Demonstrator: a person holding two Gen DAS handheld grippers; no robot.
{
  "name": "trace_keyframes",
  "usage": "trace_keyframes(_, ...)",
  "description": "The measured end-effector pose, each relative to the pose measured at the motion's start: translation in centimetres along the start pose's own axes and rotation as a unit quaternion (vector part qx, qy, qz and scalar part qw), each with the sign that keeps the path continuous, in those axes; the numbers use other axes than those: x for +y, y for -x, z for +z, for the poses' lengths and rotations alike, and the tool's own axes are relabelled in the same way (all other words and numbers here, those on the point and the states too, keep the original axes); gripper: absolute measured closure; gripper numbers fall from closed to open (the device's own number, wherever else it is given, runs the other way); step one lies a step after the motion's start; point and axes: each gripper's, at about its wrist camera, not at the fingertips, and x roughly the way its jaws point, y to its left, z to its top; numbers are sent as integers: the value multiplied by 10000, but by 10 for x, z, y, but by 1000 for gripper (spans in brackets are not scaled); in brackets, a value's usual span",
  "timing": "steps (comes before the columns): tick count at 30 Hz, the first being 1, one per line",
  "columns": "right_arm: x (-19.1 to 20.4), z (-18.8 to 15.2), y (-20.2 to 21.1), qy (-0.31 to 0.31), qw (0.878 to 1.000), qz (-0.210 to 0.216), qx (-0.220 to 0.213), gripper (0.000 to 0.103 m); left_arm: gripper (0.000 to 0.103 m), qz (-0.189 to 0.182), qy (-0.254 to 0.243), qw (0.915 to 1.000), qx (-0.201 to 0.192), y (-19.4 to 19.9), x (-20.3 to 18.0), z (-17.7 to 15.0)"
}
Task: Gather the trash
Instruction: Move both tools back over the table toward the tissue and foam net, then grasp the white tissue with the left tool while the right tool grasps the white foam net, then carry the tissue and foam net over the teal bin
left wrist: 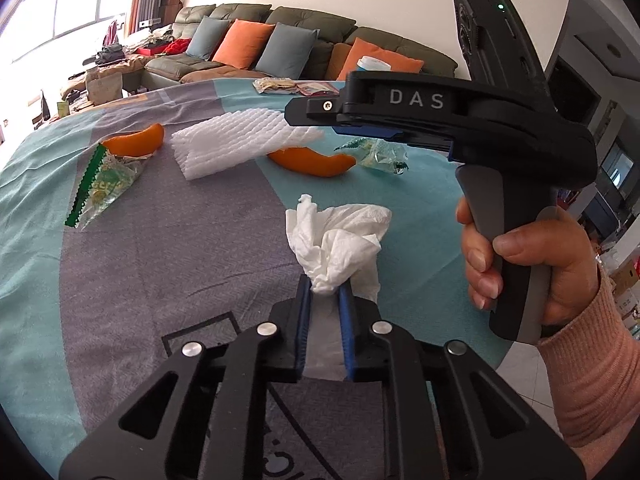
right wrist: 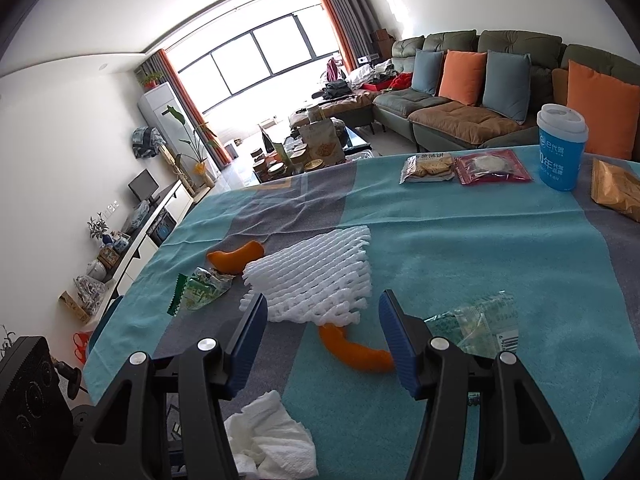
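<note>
Pinching the crumpled tissue (left wrist: pixel 340 240) at the frame's lower centre, your left gripper (left wrist: pixel 325 292) has its first piece. Your right gripper (right wrist: pixel 324 316) hangs wide and empty over the orange peel (right wrist: pixel 352 350), with foam net (right wrist: pixel 316 276) and wrappers (right wrist: pixel 200 290) uncollected.

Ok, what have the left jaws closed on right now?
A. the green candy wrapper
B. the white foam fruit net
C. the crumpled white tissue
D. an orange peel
C. In the left wrist view the left gripper has its blue jaws pinched on the near end of the crumpled white tissue, while the foam net lies farther off on the cloth, untouched.
</note>
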Motion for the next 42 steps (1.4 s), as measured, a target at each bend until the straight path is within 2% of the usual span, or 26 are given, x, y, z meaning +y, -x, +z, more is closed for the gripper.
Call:
trace_keyframes(14,2,8,-29,104,9995,-184,242,45,93,370,214,9985,-334,36,23,-3)
trace_keyframes(18,4,7,-30,142,9992,-254,271,58,93,515,369,9971,-430,51,35,-6)
trace_keyframes(20,3,7,-30,96,9992,-261,274,69,93,606,446,9961,-470,57,41,-7)
trace_keyframes(26,2,7,-27,25,9996,-215,206,86,93,772,602,9935,-580,75,56,-12)
trace_keyframes(32,12,8,-23,95,9998,-147,107,91,93,933,748,9906,-665,91,69,-19)
trace_keyframes(42,33,16,0,253,9994,86,-238,93,93,1222,952,9846,-813,116,87,-29)
